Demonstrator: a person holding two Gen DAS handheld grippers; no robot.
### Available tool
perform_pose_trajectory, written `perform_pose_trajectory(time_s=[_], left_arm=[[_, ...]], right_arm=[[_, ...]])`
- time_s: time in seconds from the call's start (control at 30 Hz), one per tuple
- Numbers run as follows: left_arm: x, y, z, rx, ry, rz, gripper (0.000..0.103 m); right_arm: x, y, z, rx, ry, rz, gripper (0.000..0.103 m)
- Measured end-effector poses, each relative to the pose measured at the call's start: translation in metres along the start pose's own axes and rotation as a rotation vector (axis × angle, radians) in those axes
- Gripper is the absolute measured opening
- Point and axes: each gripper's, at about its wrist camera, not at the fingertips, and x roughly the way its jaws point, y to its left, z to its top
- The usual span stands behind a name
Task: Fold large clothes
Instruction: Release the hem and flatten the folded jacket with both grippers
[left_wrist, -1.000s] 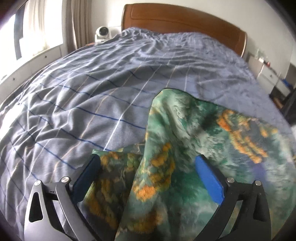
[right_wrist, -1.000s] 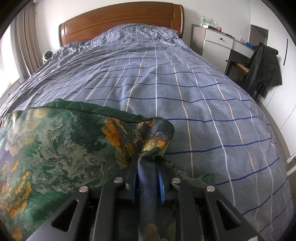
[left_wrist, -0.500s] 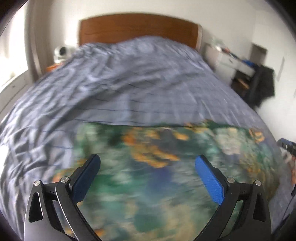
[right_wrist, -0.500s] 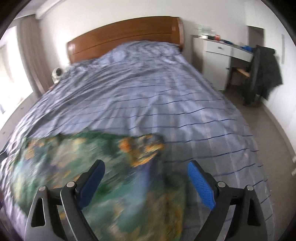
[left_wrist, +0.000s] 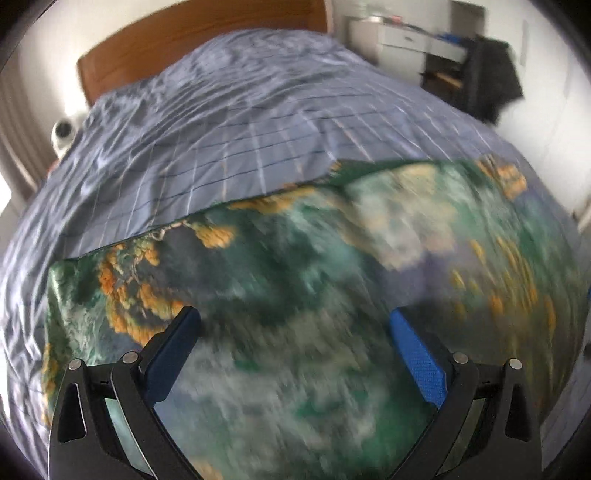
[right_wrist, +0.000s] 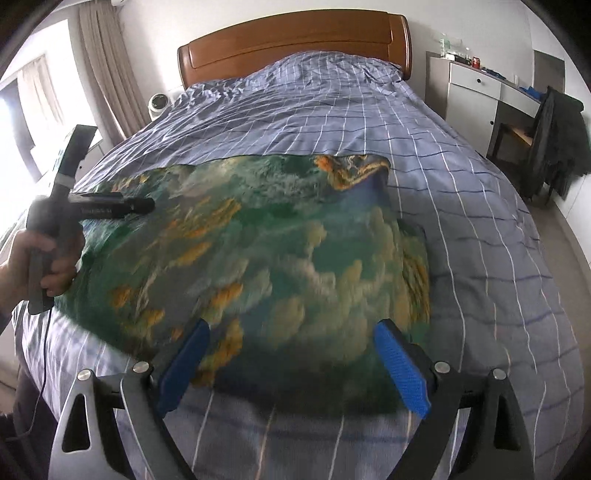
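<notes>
A large green cloth with orange and white landscape print (right_wrist: 280, 251) lies spread flat on the bed's near half; it also fills the lower part of the left wrist view (left_wrist: 314, 295). Its far right corner (right_wrist: 354, 170) is folded over. My left gripper (left_wrist: 295, 328) is open and empty above the cloth. It shows in the right wrist view as a hand-held tool (right_wrist: 74, 214) at the cloth's left edge. My right gripper (right_wrist: 291, 343) is open and empty above the cloth's near edge. Both views are motion-blurred.
The bed has a blue checked duvet (right_wrist: 332, 107) and a wooden headboard (right_wrist: 295, 40). A white dresser (right_wrist: 476, 85) and a chair draped with dark clothes (right_wrist: 554, 136) stand at the right. A small white fan (right_wrist: 159, 105) and curtains (right_wrist: 107, 74) are at the left.
My right gripper let go of the bunched cloth corner and opened. Both grippers pulled back and up. The cloth dropped from a raised fold to lying spread flat.
</notes>
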Motion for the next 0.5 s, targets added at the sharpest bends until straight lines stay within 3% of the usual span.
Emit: perform_pose_trajectory(time_s=[0.27, 0.5], left_arm=[[-0.038, -0.006, -0.051, -0.004, -0.045, 0.001, 0.102], [-0.061, -0.020, -0.087, 0.008, -0.057, -0.005, 0.102]], right_arm=[[-0.026, 0.000, -0.027, 0.090, -0.043, -0.002, 0.093], [-0.025, 0.003, -0.051, 0.110, -0.036, -0.024, 0.093]])
